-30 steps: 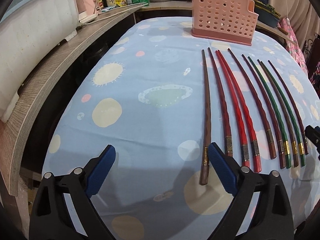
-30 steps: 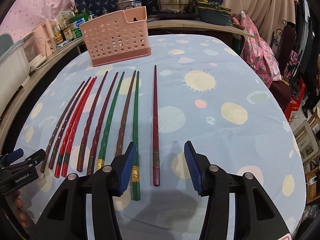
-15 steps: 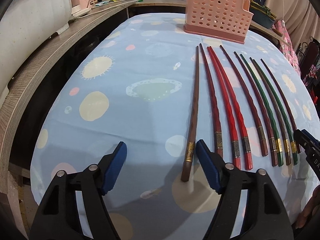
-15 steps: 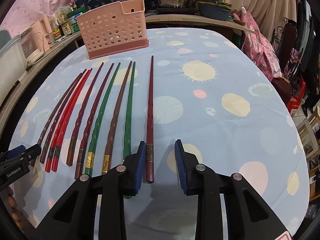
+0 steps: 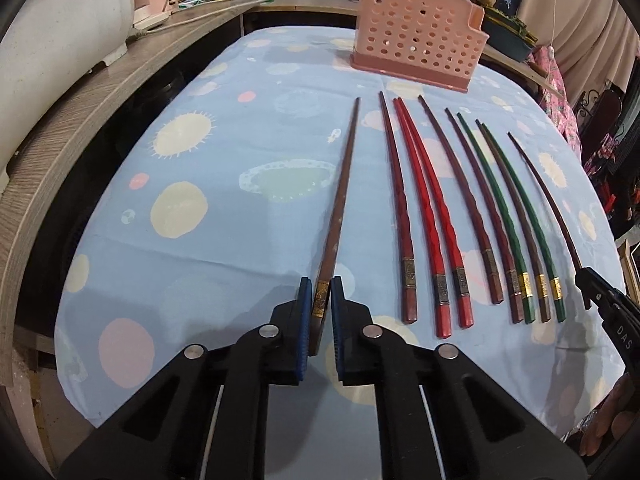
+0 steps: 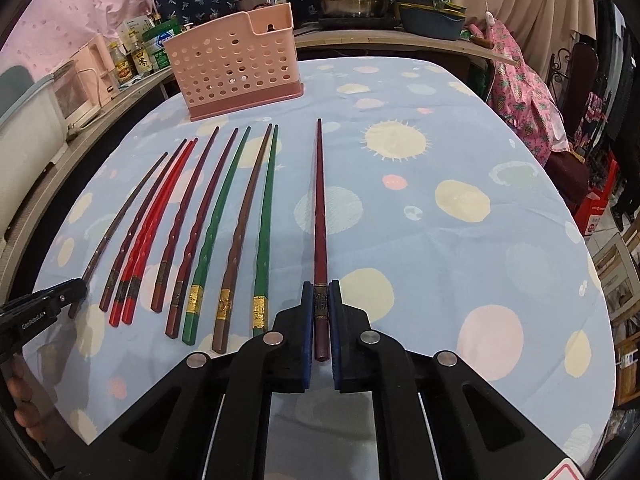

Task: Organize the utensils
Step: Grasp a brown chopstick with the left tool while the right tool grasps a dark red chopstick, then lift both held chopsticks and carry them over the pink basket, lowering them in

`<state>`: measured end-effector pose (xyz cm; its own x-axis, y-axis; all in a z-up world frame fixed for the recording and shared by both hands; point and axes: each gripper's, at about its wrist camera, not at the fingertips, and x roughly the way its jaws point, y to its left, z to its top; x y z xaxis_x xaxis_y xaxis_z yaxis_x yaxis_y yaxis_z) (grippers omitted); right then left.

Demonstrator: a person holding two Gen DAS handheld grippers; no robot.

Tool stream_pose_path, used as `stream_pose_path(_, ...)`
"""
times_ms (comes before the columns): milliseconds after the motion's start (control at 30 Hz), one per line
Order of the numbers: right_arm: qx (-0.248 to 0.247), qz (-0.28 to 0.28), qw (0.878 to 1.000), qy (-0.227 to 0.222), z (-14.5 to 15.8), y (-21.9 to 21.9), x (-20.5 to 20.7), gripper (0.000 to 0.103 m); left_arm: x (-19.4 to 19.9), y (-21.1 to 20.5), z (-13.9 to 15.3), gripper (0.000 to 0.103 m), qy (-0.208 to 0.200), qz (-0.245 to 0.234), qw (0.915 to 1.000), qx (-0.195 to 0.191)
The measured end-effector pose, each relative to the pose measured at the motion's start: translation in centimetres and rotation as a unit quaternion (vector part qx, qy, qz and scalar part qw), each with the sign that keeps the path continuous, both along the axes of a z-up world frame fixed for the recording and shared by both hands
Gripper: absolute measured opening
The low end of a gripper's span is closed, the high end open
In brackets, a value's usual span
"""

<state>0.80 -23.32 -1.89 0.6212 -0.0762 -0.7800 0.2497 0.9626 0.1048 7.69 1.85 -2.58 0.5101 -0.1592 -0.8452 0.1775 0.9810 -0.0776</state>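
Left gripper (image 5: 321, 304) pinched tight on brown chopstick (image 5: 340, 208), lower middle. Right gripper (image 6: 321, 308) pinched tight on dark red chopstick (image 6: 320, 216), lower middle. Open blue tablecloth (image 6: 460, 240) rightward to its edge. Pink utensil basket (image 6: 236, 60) upper left, maybe empty.

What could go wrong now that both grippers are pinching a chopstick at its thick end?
The left gripper holds the brown chopstick only at its thick end, so the long tip might swing or droop when lifted. The right gripper holds the dark red chopstick likewise, and it could twist and miss the pink basket.
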Motion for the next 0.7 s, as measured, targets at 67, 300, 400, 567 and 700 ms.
stream_pose_path(67,-0.001,0.001,1.000,-0.012,1.1,-0.1,-0.4,0.007,-0.3,0.4,0.9,0.008,-0.007,0.002,1.0000,-0.001)
stream_pose_path(300,0.005,-0.002,0.998,-0.067,6.5,-1.0,-0.7,0.007,-0.2,2.1,5.7,0.007,-0.039,0.013,0.9987,-0.030)
stream_pose_path(400,-0.002,-0.004,0.995,-0.098,9.4,-1.6,-0.1,0.007,0.6,2.4,8.3,0.007,-0.060,0.016,0.9974,-0.037)
stream_pose_path(567,0.000,-0.007,0.990,-0.138,13.6,-3.3,2.3,0.007,3.5,2.7,12.7,0.007,-0.102,0.026,0.9934,-0.046)
stream_pose_path(700,-0.002,-0.007,0.987,-0.159,16.0,-4.6,4.8,0.007,6.6,2.2,15.8,0.007,-0.126,0.027,0.9903,-0.050)
